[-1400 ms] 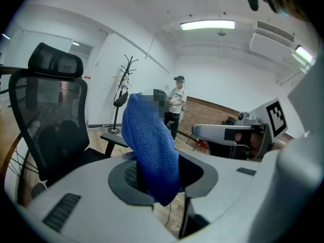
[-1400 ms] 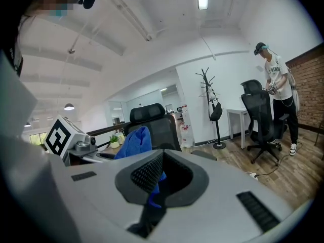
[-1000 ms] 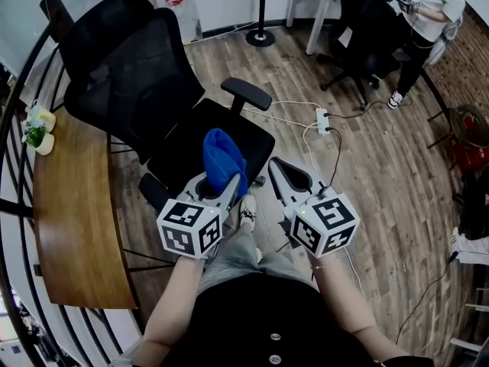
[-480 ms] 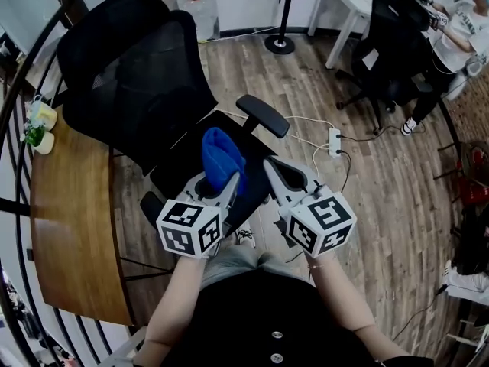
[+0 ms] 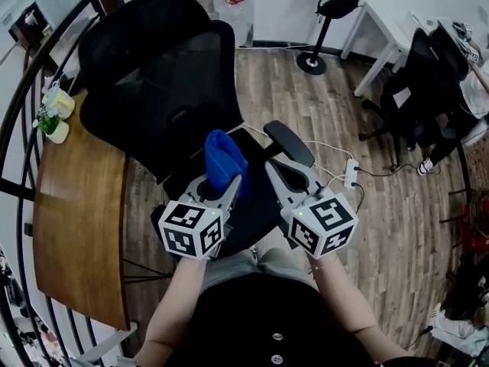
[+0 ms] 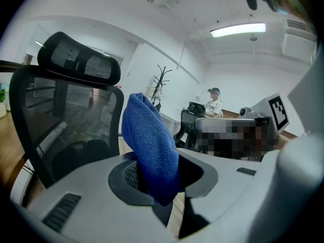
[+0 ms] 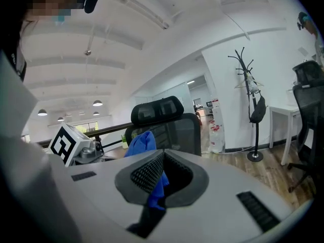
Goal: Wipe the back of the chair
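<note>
A black mesh office chair stands before me, its back (image 5: 164, 82) and headrest (image 5: 145, 14) at the upper left, its seat (image 5: 256, 197) under the grippers. My left gripper (image 5: 223, 180) is shut on a blue cloth (image 5: 224, 157) that sticks up from its jaws over the seat, short of the chair back. In the left gripper view the blue cloth (image 6: 151, 146) rises beside the chair back (image 6: 66, 120). My right gripper (image 5: 275, 165) hovers beside it with its jaws shut and nothing in them. The right gripper view shows the chair back (image 7: 169, 128) ahead and the cloth (image 7: 142, 143) to the left.
A curved wooden desk (image 5: 76, 205) lies at the left with a small plant (image 5: 50, 117), inside a black railing (image 5: 15, 167). A power strip (image 5: 351, 173) with cables lies on the wood floor. Another black chair (image 5: 428, 75), a white table (image 5: 386, 33) and a stand's base (image 5: 312, 62) are at the right.
The chair has shifted right and nearer in the head view, its back now more squarely beyond the grippers. Both grippers keep their place and the left keeps the cloth.
</note>
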The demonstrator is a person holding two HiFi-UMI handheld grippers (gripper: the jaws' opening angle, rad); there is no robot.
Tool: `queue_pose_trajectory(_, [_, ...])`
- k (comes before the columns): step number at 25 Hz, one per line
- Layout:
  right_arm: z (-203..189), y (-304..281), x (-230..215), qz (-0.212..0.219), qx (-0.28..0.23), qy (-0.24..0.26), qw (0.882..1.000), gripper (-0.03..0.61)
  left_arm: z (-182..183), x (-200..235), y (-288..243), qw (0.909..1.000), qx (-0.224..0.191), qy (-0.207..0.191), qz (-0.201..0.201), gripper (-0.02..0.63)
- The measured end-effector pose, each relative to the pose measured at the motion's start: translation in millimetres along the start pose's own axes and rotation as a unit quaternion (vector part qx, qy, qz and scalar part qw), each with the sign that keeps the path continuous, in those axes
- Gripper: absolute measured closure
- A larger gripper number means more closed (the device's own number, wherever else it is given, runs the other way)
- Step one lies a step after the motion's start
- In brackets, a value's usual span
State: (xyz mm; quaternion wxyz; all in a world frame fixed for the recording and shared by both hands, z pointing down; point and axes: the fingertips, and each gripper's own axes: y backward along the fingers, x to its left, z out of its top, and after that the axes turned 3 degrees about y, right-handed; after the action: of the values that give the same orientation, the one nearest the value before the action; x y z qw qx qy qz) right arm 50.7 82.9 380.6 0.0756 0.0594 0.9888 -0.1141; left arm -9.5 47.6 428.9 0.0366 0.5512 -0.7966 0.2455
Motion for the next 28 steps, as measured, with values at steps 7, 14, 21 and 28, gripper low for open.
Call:
queue_pose_trajectory(7, [5.7,-39.7,5.9,0.039,0.014,0.005,0.999,0.551,7.3,31.5,6.1,0.9992,-0.008,0.021,0.033,0.492])
queue_pose_trajectory(14, [24.0,-73.1,7.3,0.084,0.019,0.009,0.996,0.551,30.4,52.1,4.2,0.9967,-0.022,0.034,0.071,0.492])
queue_pose_trajectory(21, [43.4,-109.7,0.1,0.137,0.022,0.025,0.99,0.551,55.8,70.2,-7.4,0.9916,-0.051,0.047,0.109,0.492])
queue_pose_trajectory(28, [86.5,-152.8,-10.4,0.185,0.001,0.052,0.981,0.551,100.7,94.4,-17.1,0.986,-0.073,0.024,0.148,0.492])
